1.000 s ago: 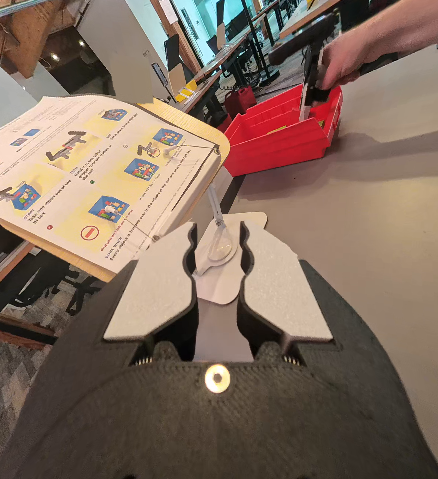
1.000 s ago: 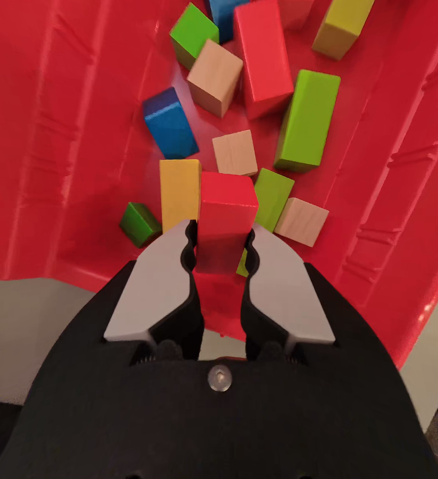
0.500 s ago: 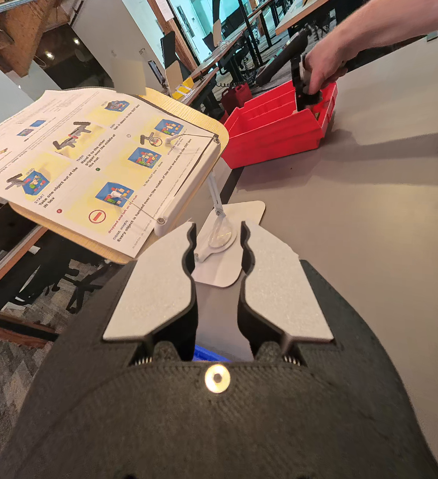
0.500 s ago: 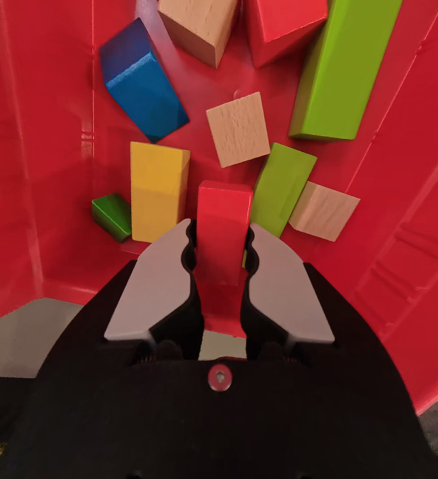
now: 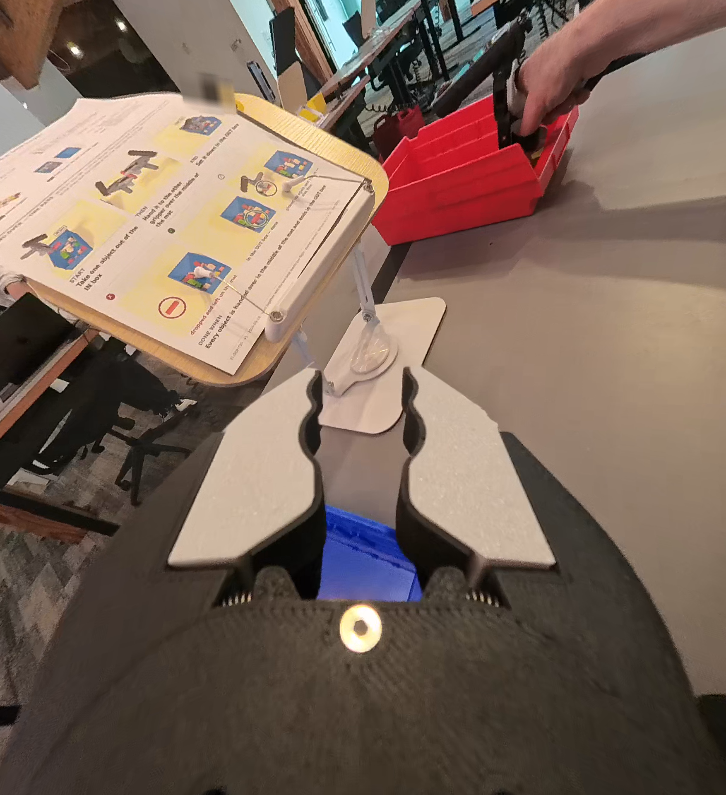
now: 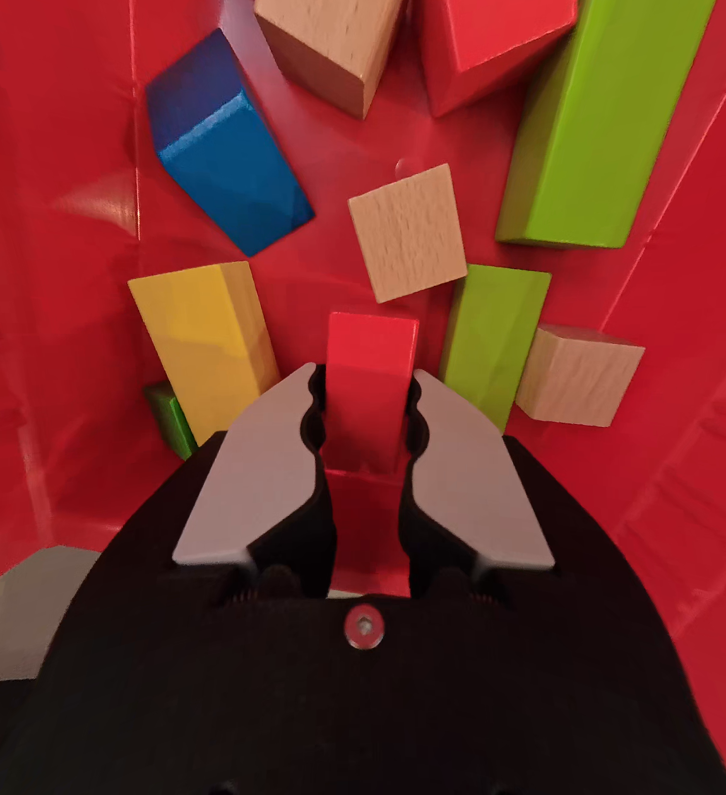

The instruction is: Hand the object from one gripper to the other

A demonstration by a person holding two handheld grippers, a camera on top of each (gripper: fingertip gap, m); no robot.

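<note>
Change since earlier: the right gripper point(image 6: 363, 387) has gone lower into the red bin point(image 6: 51, 301), so the blocks on the floor of the bin look larger and nearer; the left gripper point(image 5: 361, 387) has pulled back, and a blue bin point(image 5: 365, 555) now shows under its jaws.
Red block: the red block point(image 6: 370, 365) stands between the two fingers of the right gripper and sticks out past the fingertips; it is inside the red bin, above the other blocks.
Right gripper: both pads press on the sides of the red block, so it pinches the block.
Neighbours in the bin: a yellow block point(image 6: 206, 344) is just beside it on the left, a green block point(image 6: 490, 340) on the right, a plain wooden cube point(image 6: 408, 232) beyond it.
Farther blocks: a blue block point(image 6: 223, 150), a long green block point(image 6: 589, 129), another wooden cube point(image 6: 576, 374) and a small dark green block point(image 6: 167, 413).
Left gripper: its fingers stand spread with nothing between them; it hangs over the grey worktop point(image 5: 589, 387), well apart from the red bin.
Left view, far side: a hand point(image 5: 546, 86) holds the right gripper down in the red bin.
Beside the left gripper: an instruction sheet point(image 5: 159, 215) on a tilted wooden board, whose white stand base point(image 5: 413, 327) rests on the worktop.
</note>
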